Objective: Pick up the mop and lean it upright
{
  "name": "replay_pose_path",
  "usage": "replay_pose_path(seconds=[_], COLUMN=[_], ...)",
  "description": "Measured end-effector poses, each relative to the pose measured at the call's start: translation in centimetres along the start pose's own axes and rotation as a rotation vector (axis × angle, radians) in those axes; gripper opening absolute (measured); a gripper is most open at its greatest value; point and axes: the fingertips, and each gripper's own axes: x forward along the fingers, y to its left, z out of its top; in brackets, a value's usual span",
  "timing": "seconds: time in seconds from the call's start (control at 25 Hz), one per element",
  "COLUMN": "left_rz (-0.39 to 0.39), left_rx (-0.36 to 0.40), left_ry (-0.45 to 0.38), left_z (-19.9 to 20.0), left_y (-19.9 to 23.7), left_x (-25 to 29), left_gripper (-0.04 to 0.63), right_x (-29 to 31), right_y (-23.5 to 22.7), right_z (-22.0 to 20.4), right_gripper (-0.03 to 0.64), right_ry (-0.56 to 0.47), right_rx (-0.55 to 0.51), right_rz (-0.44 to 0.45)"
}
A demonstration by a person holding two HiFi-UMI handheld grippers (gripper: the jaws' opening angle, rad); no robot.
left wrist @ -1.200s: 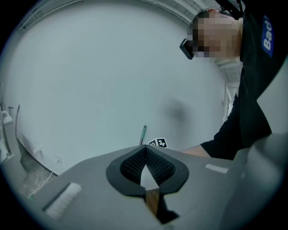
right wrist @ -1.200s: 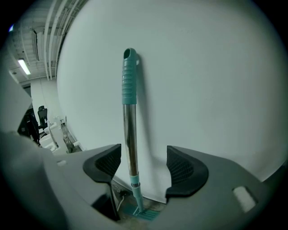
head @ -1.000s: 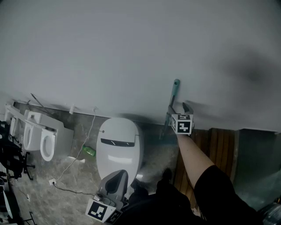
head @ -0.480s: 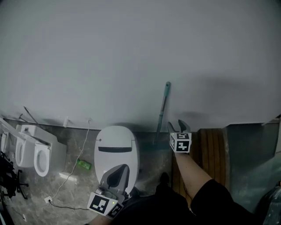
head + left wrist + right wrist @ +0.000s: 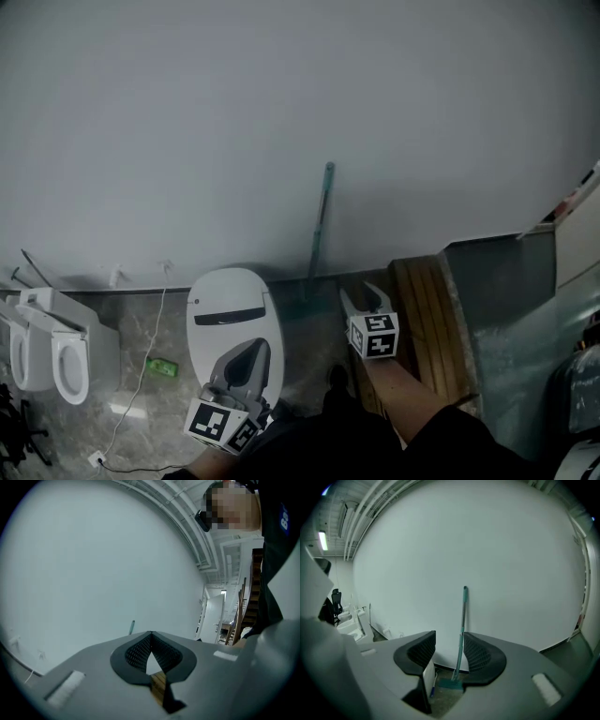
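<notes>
Teal mop [image 5: 319,225] upright agst wall [image 5: 281,112]; R tongs [image 5: 359,292] apart, empty, lately narrowing; L tongs [image 5: 150,637] together.

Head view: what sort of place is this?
Likely a washroom, or a room where toilets are kept or tested: a white toilet with its lid down, more white toilet fixtures at the left, and a teal mop leaning upright against the wall.
</notes>
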Motion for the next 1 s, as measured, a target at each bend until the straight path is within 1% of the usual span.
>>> replay_pose_path(seconds=[0.12,0.24,0.4,0.52,0.72,0.8,0.88,1.0], left_rz=[-0.020,-0.044,-0.060,-0.041,-0.009,-0.009,-0.018,-0.044], left_rx=[-0.016,-0.017,0.022,0.041,0.053,0.051,0.050,0.062], left_ry=[-0.008,-0.016,-0.038,-0.045,-0.017,0.004,0.022,0.028], left_z=[-0.1,0.1,0.8,0.9,-1.0,-1.9,-2.7,-2.8], left_y=[-1.0,-2.7,-5.7,-8.6,-14.5,-16.9,-18.9,-21.2], left_x=[0.0,0.2,0.4,0.8,1.1,1.1,1.2,1.2], left_gripper=[0.011,0.011,0.011,0.011,0.011,0.011,0.011,0.011], right_x=[-3.3,-6.6,-11.2,-14.8,-21.6,-24.4,-27.1,-30.5], right_y=[1.8,3.3,4.5,4.3,3.0,2.7,2.8,3.8], right_z=[0.6,1.4,2.2,2.7,2.2,2.1,2.5,3.3], right_gripper=[0.165,0.126,0.103,0.086,0.014,0.005,0.005,0.005], right_ry=[-0.033,-0.077,-0.127,-0.168,-0.246,-0.279,-0.313,-0.358], right_rx=[-0.011,-0.011,0.012,0.041,0.111,0.124,0.112,0.074], right_rz=[0.041,0.097,0.177,0.241,0.355,0.403,0.441,0.490])
